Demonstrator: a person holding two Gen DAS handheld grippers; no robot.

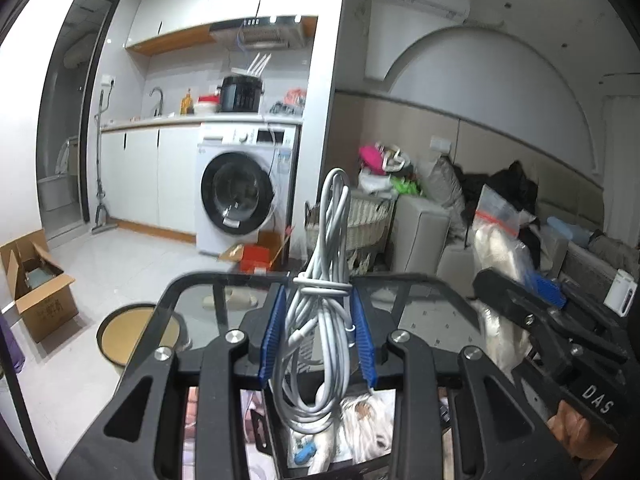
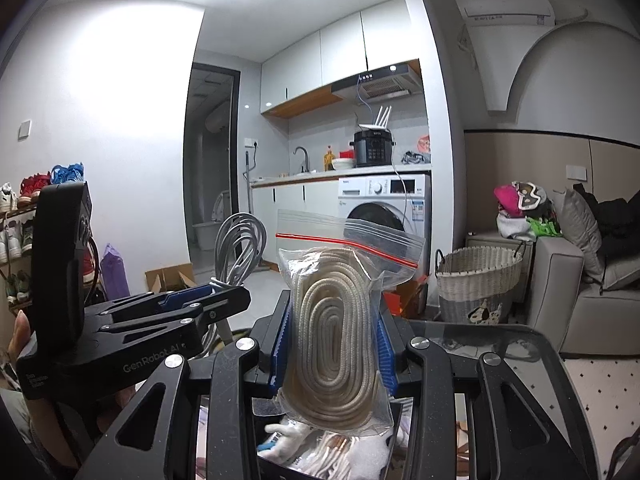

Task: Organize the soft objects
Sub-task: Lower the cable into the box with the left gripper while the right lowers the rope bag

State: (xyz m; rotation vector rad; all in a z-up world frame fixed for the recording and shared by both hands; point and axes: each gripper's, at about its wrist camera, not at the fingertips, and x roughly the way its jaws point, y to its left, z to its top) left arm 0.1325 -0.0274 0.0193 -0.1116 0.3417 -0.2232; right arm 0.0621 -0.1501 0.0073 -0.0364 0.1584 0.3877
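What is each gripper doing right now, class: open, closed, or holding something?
Left gripper: closed on the grey cable bundle.
Right gripper: closed on the bagged white rope.

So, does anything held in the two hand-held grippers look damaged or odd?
Nothing stands out. The left hand-held gripper holds a tidy gray cable bundle; the right hand-held gripper holds a zip bag of coiled rope, and neither looks torn.

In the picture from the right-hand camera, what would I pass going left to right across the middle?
Shoe rack → left gripper clamping a grey cable bundle → bagged white rope in the right gripper → wicker basket → grey sofa.
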